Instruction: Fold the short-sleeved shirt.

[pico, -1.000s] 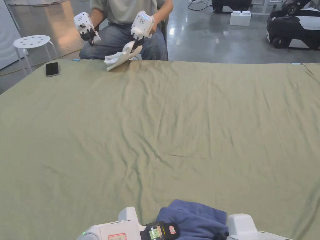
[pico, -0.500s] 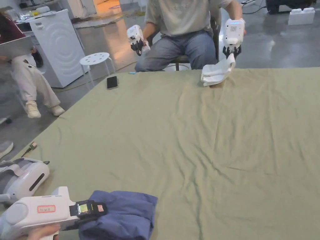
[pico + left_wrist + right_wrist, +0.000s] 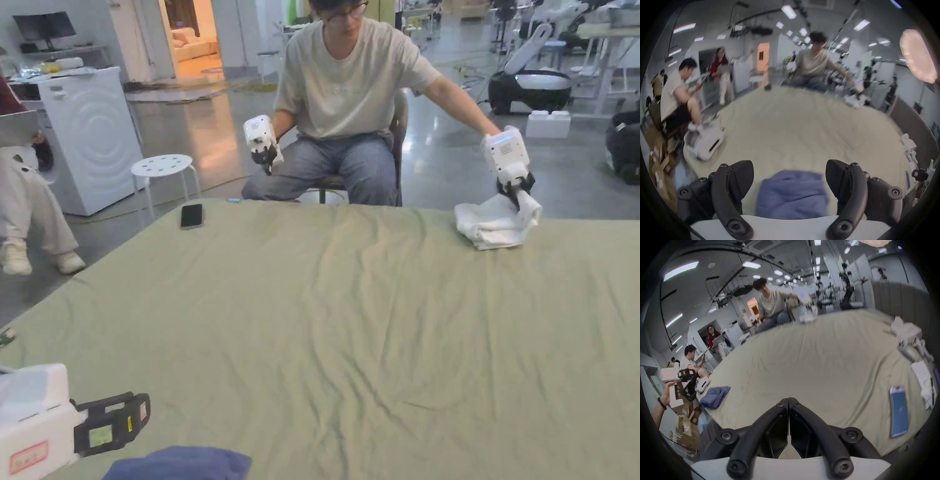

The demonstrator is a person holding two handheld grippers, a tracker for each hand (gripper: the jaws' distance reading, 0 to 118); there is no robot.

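Note:
The short-sleeved shirt [image 3: 181, 462] is a blue, folded bundle at the near edge of the green-covered table [image 3: 350, 350]. My left gripper [image 3: 125, 422] hovers just left of it and above it. In the left gripper view the jaws stand wide apart with the blue shirt [image 3: 791, 194] lying below the gap, untouched. My right gripper [image 3: 788, 400] is shut with nothing between its jaws, over bare table cover. From there the shirt [image 3: 715, 396] lies far to the left, near the table corner, beside the hand-held left gripper [image 3: 683, 374].
A person sits across the table with two white grippers, one on a folded white cloth [image 3: 494, 225]. A black phone [image 3: 191, 215] lies at the far left edge. Another phone [image 3: 899, 412] and white items [image 3: 906, 332] lie along the table's right side. A stool [image 3: 161, 166] stands beyond.
My left gripper has come off the blue shirt and now stands open beside it. The person opposite has carried the white cloth along the far edge and set it down. The head camera has turned.

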